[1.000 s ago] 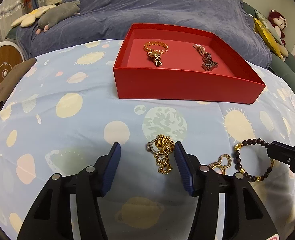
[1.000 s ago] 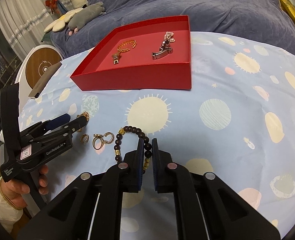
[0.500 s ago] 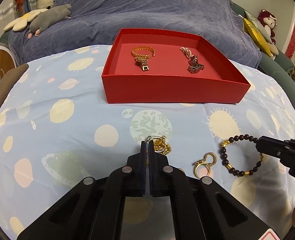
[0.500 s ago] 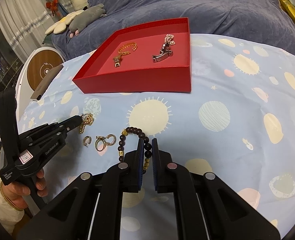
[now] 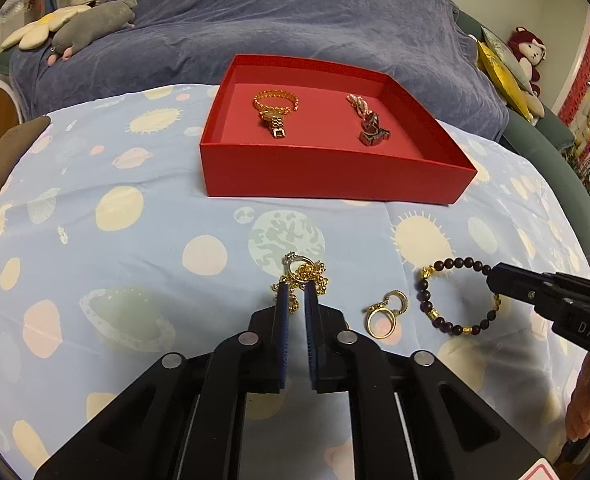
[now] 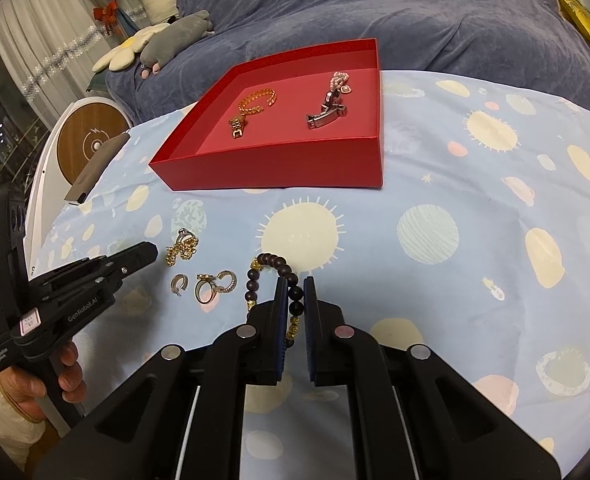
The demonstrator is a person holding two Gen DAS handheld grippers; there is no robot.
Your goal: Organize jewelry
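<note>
Done: two pieces lie in red box [image 5: 335, 176] | Left: gold chain [image 5: 307, 276], rings [image 5: 383, 316] on counter | left claw [image 5: 297, 300] just reopened slightly around chain, not squeezing | right claw [image 6: 295, 300] pinches bead bracelet [image 6: 273, 276]

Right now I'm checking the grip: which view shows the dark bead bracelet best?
Left wrist view: the bead bracelet lies as a whole loop, the right gripper at its edge. The right wrist view shows beads between its fingers, part hidden.
</note>
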